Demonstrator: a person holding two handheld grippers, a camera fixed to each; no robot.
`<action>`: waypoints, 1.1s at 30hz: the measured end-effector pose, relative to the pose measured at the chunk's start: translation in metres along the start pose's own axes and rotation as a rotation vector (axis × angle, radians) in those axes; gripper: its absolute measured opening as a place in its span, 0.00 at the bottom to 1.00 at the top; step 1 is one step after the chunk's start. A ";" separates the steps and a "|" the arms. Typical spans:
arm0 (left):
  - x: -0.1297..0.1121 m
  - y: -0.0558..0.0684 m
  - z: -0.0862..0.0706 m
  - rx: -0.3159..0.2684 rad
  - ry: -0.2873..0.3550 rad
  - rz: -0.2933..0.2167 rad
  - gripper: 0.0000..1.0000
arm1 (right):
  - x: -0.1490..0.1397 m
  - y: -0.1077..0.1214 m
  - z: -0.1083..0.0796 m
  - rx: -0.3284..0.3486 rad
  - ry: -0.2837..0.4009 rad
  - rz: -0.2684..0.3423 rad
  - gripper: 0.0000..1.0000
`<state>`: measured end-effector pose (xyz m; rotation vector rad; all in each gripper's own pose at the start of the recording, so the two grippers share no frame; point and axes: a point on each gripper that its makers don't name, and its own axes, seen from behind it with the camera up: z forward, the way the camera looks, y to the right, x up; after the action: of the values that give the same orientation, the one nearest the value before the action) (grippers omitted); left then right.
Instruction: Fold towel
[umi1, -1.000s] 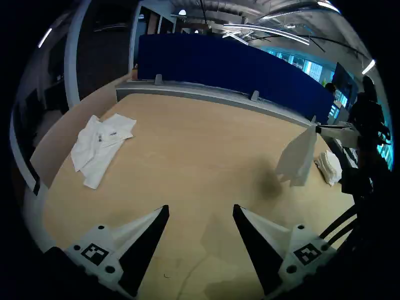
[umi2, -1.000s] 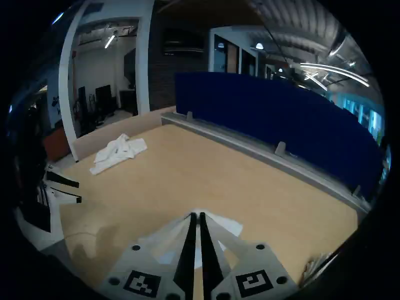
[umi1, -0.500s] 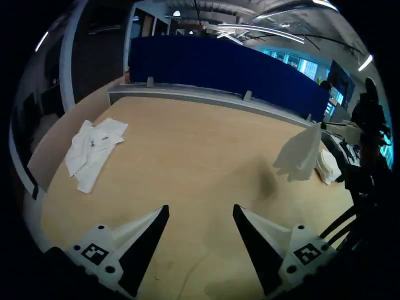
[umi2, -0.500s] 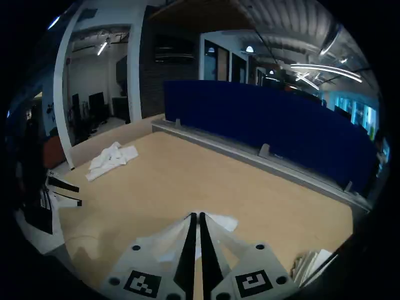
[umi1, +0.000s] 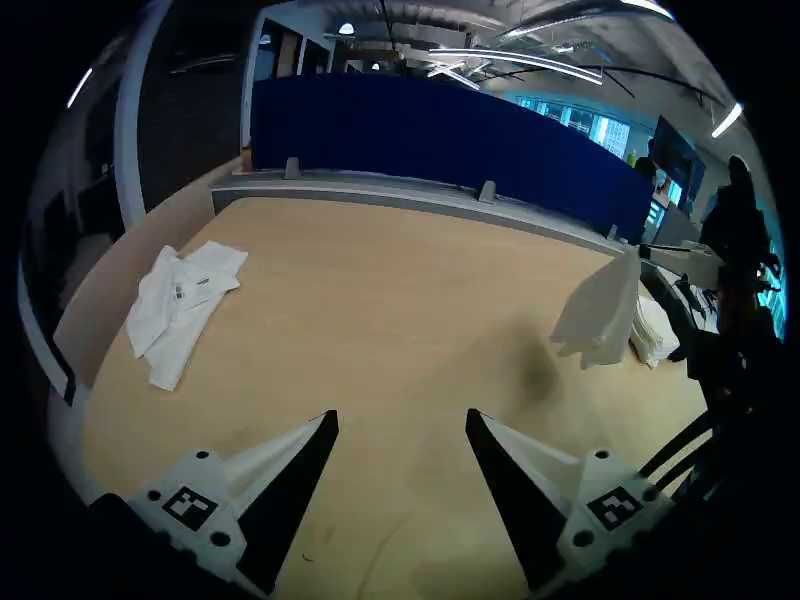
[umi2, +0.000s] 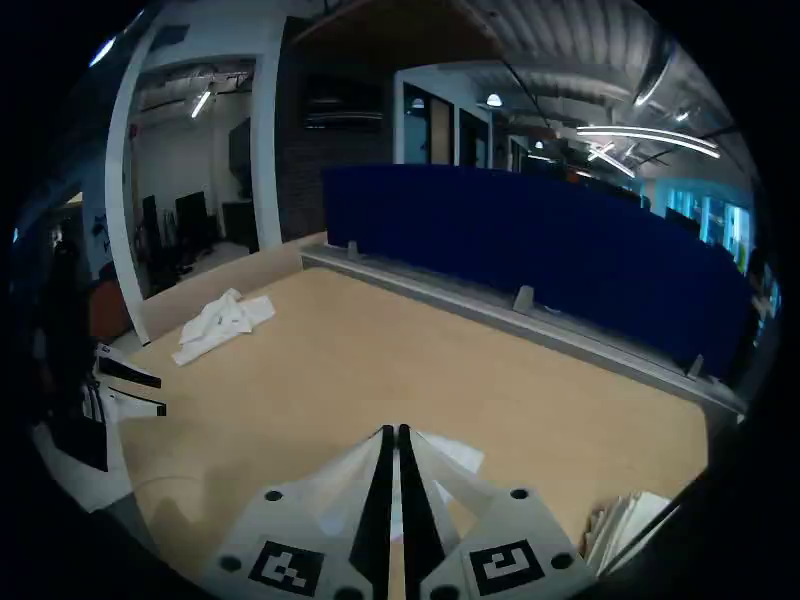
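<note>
A white towel hangs above the right side of the wooden table, held at its top corner by my right gripper. In the right gripper view, my right gripper is shut on that towel, whose white cloth shows just past and under the fingertips. My left gripper stands open over the table's near edge with nothing between its fingers. It also appears at the left in the right gripper view as the left gripper, apart from the towel.
A crumpled pile of white towels lies at the table's far left, the same pile in the right gripper view. A stack of folded towels sits at the right edge. A blue partition runs along the back.
The hanging towel has swung a little while staying in the right gripper. Both views shifted slightly, so the crumpled pile sits farther left. The left gripper stays open.
</note>
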<state>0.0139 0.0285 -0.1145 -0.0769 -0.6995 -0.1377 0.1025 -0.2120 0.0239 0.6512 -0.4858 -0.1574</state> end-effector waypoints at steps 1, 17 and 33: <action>0.000 0.000 0.000 0.001 0.000 0.000 0.95 | 0.001 0.001 0.000 -0.004 0.002 0.003 0.04; 0.005 0.003 0.005 -0.004 -0.002 0.009 0.95 | 0.021 0.037 -0.022 -0.032 0.035 0.037 0.04; 0.012 0.024 0.020 -0.018 -0.013 0.024 0.95 | 0.049 0.179 -0.073 -0.194 0.044 0.030 0.04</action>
<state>0.0143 0.0533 -0.0919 -0.1035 -0.7100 -0.1204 0.1785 -0.0451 0.1026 0.4566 -0.4313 -0.1590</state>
